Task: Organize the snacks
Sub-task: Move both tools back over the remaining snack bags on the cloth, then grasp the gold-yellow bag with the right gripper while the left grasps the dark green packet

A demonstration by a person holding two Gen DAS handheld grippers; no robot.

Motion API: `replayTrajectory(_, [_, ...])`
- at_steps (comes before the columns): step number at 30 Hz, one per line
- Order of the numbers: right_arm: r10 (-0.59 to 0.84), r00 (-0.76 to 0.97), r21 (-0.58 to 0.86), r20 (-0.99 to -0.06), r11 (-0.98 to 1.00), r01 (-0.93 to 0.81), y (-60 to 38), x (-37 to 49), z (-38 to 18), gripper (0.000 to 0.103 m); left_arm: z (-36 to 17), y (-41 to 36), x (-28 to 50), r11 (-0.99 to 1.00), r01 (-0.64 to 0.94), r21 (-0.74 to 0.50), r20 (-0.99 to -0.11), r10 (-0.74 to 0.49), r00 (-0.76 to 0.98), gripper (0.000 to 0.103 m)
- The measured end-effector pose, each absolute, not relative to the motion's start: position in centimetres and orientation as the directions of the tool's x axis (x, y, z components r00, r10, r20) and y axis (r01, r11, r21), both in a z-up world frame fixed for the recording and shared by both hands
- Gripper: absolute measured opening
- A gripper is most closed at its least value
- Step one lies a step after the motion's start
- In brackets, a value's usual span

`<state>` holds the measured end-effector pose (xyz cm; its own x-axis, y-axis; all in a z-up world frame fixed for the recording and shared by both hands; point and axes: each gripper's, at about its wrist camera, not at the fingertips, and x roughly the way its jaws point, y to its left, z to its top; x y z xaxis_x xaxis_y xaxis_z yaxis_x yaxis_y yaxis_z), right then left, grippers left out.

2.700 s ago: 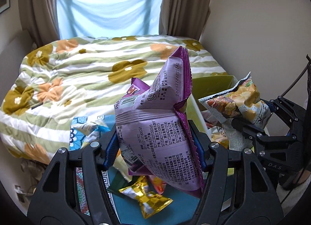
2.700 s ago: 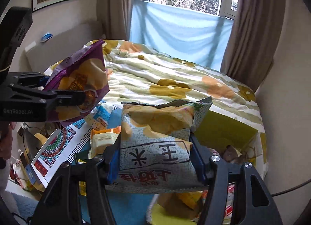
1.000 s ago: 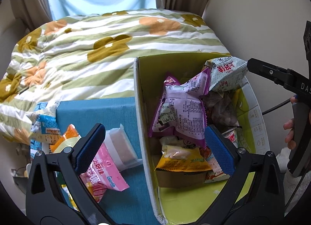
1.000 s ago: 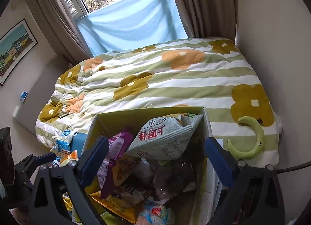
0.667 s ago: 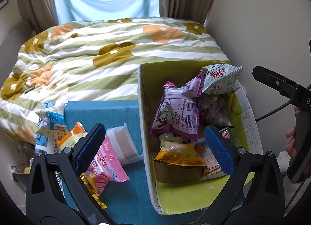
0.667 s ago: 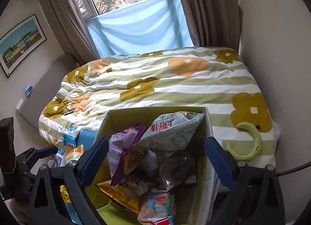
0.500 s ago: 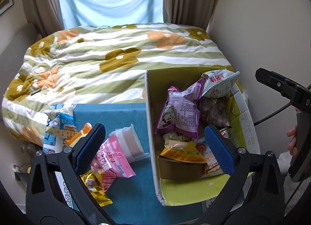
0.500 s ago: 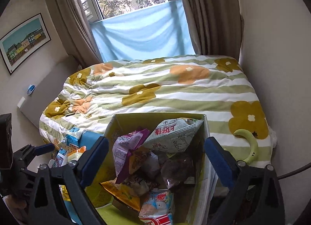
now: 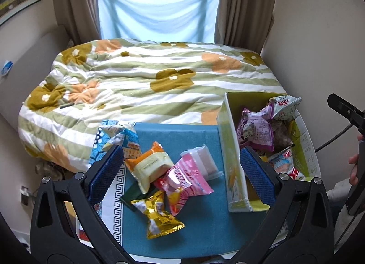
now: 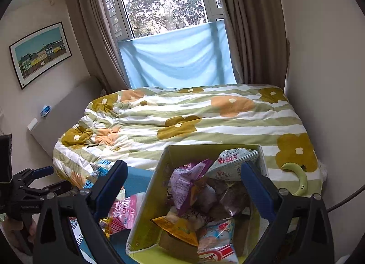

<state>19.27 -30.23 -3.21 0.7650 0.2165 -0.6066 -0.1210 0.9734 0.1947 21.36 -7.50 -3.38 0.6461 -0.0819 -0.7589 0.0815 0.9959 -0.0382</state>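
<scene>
The yellow-green cardboard box (image 10: 146,197) is cut off below. Its purple foil snack bag (image 10: 182,184) is framed between the wide-open, empty right gripper (image 10: 182,186); the left gripper (image 9: 181,165) is likewise spread, empty.

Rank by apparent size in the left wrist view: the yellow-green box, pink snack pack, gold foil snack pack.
1. yellow-green box, clearly largest.
2. pink snack pack.
3. gold foil snack pack, only slightly smaller looking; it lies nearer the camera, so ranks two and three are uncertain.

blue cloth surface (image 9: 205,229) mid-frame: loose snack packets (image 9: 173,179) left of centre, yellow box (image 9: 230,150) at right, touching bed (image 9: 136,81).
</scene>
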Motion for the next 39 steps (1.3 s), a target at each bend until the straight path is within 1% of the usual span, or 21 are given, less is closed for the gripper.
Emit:
replayTrajectory(3, [0.230,0.758,0.210,-0.611,0.970,-0.124,-27.3,18.3,-3.0,0.099,-3.4,-4.1,20.5,0.995,0.091,-0.034,-0.760,-0.085,0.645,0.101])
replayTrajectory(6, [0.203,0.764,0.192,-0.613,0.976,-0.105,-23.8,17.2,-3.2,0.099,-3.9,-0.7,20.0,0.994,0.099,-0.043,-0.766,-0.096,0.636,0.101])
replayTrajectory(8, [0.178,0.768,0.177,-0.615,0.980,-0.086,-21.5,16.5,-3.4,0.099,-4.6,1.4,19.7,0.993,0.110,-0.052,-0.771,-0.110,0.627,0.101])
replayTrajectory(13, [0.178,0.753,0.183,-0.633,0.980,-0.077,-16.0,15.0,-5.2,0.099,-7.6,5.5,19.2,0.987,0.155,-0.050,-0.804,-0.132,0.579,0.101])
replayTrajectory(20, [0.178,0.682,0.161,-0.709,0.983,-0.089,-8.6,13.7,-10.6,0.099,-13.1,8.6,20.2,0.970,0.232,-0.073,-0.857,-0.180,0.482,0.101])
replayTrajectory(26, [0.164,0.619,0.121,-0.768,0.986,-0.112,-4.4,13.2,-16.1,0.098,-18.1,8.7,22.3,0.952,0.290,-0.096,-0.894,-0.210,0.396,0.101])
replayTrajectory(28, [0.164,0.600,0.108,-0.783,0.986,-0.129,-3.5,13.2,-17.8,0.098,-19.8,8.7,23.0,0.950,0.296,-0.096,-0.904,-0.208,0.374,0.098])
replayTrajectory(29, [0.163,0.589,0.098,-0.792,0.985,-0.141,-3.0,13.3,-18.7,0.095,-20.6,8.9,23.3,0.952,0.288,-0.101,-0.908,-0.206,0.364,0.098])
replayTrajectory(30, [0.159,0.578,0.086,-0.800,0.985,-0.152,-2.4,13.2,-19.5,0.090,-21.5,9.0,23.7,0.953,0.280,-0.113,-0.913,-0.211,0.350,0.098])
replayTrajectory(32, [0.162,0.551,0.073,-0.819,0.981,-0.179,-1.5,13.5,-21.1,0.084,-23.2,9.1,24.1,0.957,0.261,-0.125,-0.922,-0.209,0.325,0.097])
replayTrajectory(34, [0.169,0.526,0.071,-0.833,0.977,-0.202,-0.9,13.8,-22.7,0.078,-24.6,9.1,24.5,0.958,0.258,-0.125,-0.930,-0.204,0.306,0.096])
replayTrajectory(36, [0.181,0.504,0.073,-0.845,0.971,-0.226,-0.2,14.2,-24.1,0.070,-25.5,8.8,24.8,0.956,0.269,-0.114,-0.935,-0.195,0.296,0.096])
replayTrajectory(39, [0.180,0.481,0.064,-0.858,0.967,-0.247,0.7,14.8,-25.8,0.064,-26.6,8.3,25.3,0.951,0.296,-0.090,-0.943,-0.177,0.283,0.096])
